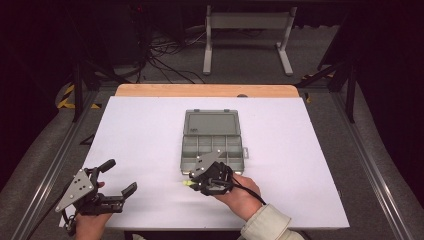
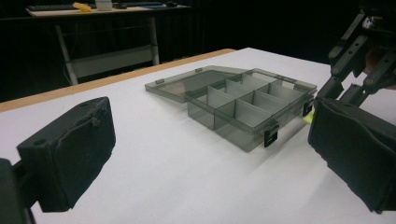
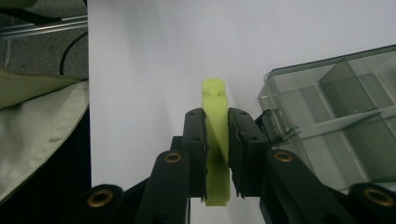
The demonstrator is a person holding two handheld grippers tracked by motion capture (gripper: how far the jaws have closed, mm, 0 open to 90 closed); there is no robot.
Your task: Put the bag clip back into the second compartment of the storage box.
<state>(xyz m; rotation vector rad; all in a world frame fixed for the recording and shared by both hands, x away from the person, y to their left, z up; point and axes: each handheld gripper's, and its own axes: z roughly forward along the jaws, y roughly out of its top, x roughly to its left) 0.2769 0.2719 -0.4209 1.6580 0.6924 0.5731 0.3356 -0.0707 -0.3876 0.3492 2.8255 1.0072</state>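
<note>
A grey translucent compartment box [image 1: 212, 141] lies open in the middle of the white table, lid flat behind it; its compartments [image 2: 252, 109] look bare. My right gripper [image 1: 192, 183] sits just in front of the box's near left corner, shut on a flat yellow-green plastic piece [image 3: 216, 135] that sticks out past the jaws, beside the box [image 3: 336, 112]. My left gripper [image 1: 119, 179] rests open at the table's near left corner, its pads [image 2: 70, 149] wide apart with nothing between them. The right gripper [image 2: 359, 60] also appears at the far right of the left gripper view.
The white table top [image 1: 150, 135] has a wooden strip [image 1: 205, 90] along its far edge. A grey metal stand [image 1: 247, 35] and cables lie on the floor beyond. A pale sleeve [image 1: 265, 225] enters at the near edge.
</note>
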